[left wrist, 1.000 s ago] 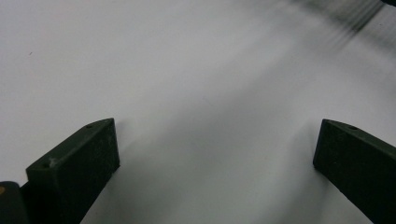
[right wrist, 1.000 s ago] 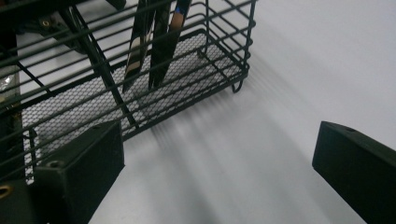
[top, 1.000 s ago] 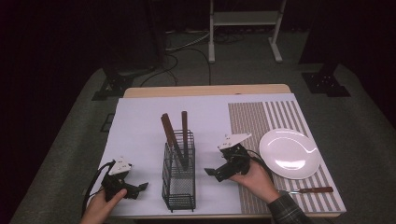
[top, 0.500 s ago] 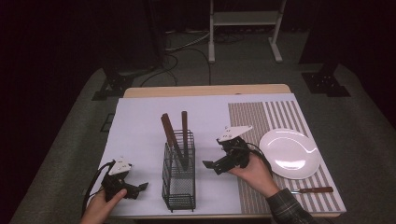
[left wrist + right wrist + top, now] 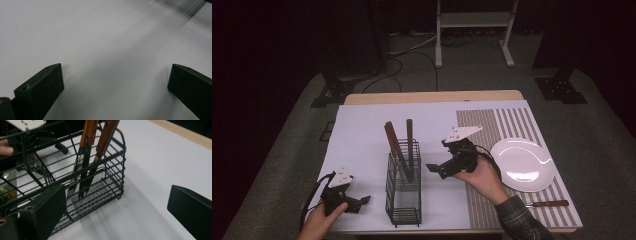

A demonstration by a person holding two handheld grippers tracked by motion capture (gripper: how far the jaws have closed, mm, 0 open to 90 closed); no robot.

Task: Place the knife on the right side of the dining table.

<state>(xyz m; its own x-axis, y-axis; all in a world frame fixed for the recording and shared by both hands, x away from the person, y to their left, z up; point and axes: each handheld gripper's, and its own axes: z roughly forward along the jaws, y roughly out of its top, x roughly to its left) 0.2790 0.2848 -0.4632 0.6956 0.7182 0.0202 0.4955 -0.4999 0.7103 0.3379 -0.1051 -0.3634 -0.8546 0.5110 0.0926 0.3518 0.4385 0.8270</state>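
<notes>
I can't read the two wooden-handled utensils in the wire caddy — handles cropped above, lower ends blurred behind mesh — and the right forearm runs off frame.

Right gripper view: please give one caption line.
Open tongs face a black wire basket holding two wooden-handled utensils.

wire basket: black metal, matt. knives: smooth brown wooden handles with rivets. plate: glossy white. table cover: matt white. gripper jaws: matt black.
</notes>
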